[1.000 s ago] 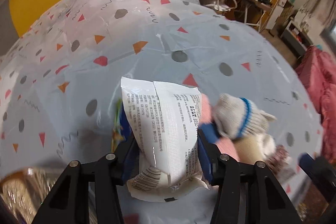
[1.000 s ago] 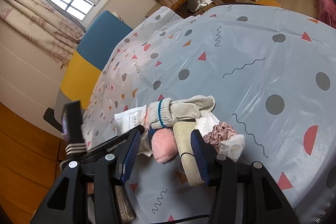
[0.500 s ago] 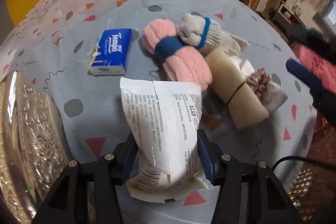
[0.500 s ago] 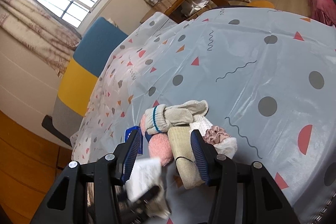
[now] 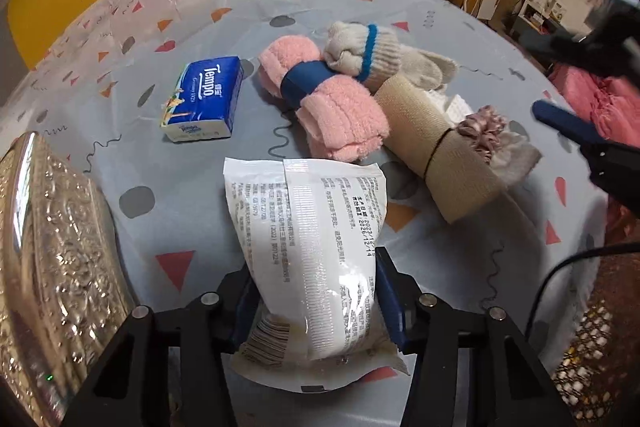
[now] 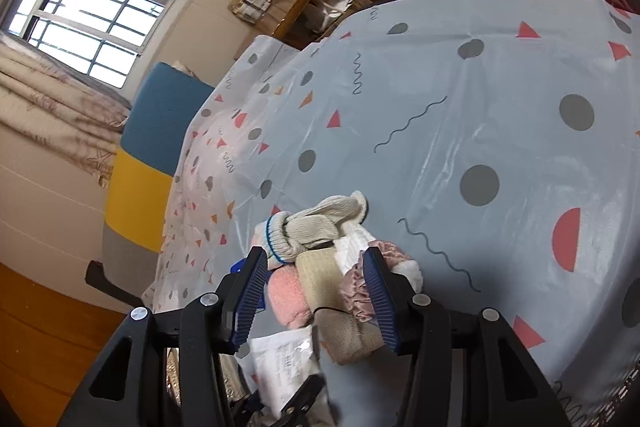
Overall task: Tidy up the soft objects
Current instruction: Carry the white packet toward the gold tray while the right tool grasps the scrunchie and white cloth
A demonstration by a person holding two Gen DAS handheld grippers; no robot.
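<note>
Currently the left tool (image 5: 316, 291) is pinching a white plastic packet (image 5: 316, 247) between its blue pads, lower centre of the left wrist view; its jaws closed in again a touch just now, packet between them throughout. Packet hangs above the bench (image 5: 420, 7), which has a grey cloth with dots and triangles.

Soft pile sits centre-right of that view: pink towel roll (image 5: 332, 107) with a blue band, knit glove (image 5: 376, 55) with a blue stripe touching its upper right, beige roll (image 5: 436, 147) with a black elastic just right of the pink one, pink scrunchie (image 5: 480, 127) on white cloth at its far side. Blue tissue pack (image 5: 204, 93) lies apart, left of the pink roll. Shiny embossed silver thing (image 5: 48, 267) at the left edge; can't tell what it is.

Right tool (image 6: 316, 291) is spread, nothing pinched, hovering over the pile in the lower centre of the right wrist view; the beige roll and scrunchie show in the gap between its pads, no contact visible. Packet and left tool are blurred at the bottom of that view.
</note>
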